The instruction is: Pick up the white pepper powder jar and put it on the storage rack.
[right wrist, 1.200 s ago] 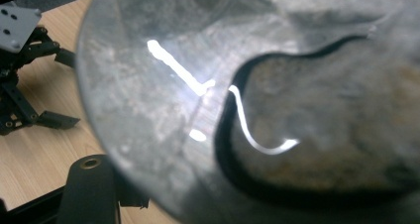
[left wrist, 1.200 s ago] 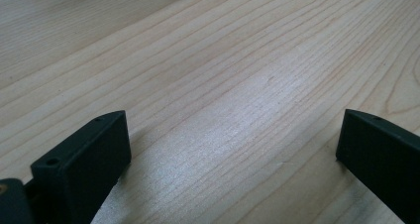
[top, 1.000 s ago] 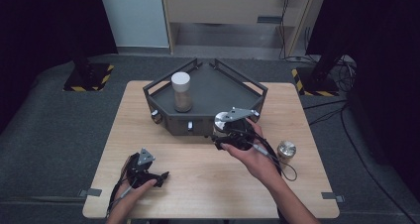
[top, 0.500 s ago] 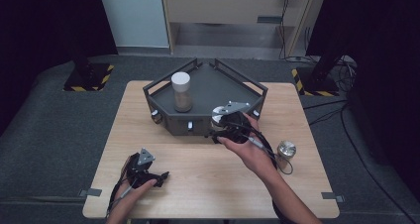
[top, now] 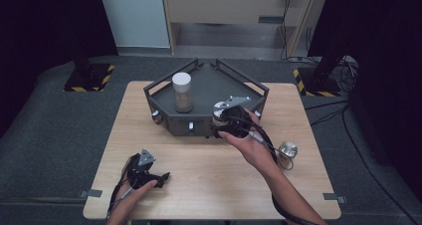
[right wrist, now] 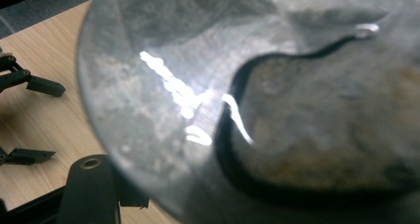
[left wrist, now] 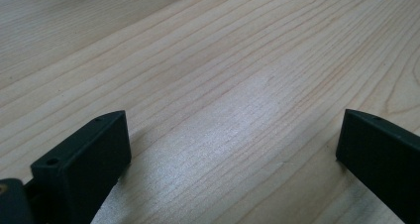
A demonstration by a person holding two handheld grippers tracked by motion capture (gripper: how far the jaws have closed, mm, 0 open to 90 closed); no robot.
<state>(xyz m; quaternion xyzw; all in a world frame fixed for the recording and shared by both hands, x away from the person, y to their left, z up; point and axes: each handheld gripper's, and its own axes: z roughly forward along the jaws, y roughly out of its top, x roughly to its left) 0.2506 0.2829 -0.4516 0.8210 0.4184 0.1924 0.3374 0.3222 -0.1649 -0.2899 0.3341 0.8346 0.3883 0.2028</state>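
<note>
The right hand-held gripper (top: pixel 225 121) sits at the front right part of the dark angular tray (top: pixel 209 85) and is closed on a clear jar (top: pixel 219 114) holding a brownish fill; in the right gripper view that jar (right wrist: pixel 277 100) presses right up against the camera, its glass wall crossing in front of the one black jaw that shows low on the left. Whether the jar's base already rests on the tray floor or hangs just above it cannot be told from these views. Ahead of this gripper and off to its left, a second jar with a white lid (top: pixel 182 92) stands upright in the tray, so one placement looks finished and this one is, by my reading, in its last stage: setting down and letting go are left. Behind and to the right of the gripper, near the person's forearm, a small metallic lid or tin (top: pixel 287 148) lies on the bench (top: pixel 209 185); it may be next to handle, perhaps belonging to the held jar, though that is a guess. The left hand-held gripper (top: pixel 148 171) rests idle on the bench near its front edge, well apart from the tray, jaws spread wide with bare wood between them (left wrist: pixel 233 130).
</note>
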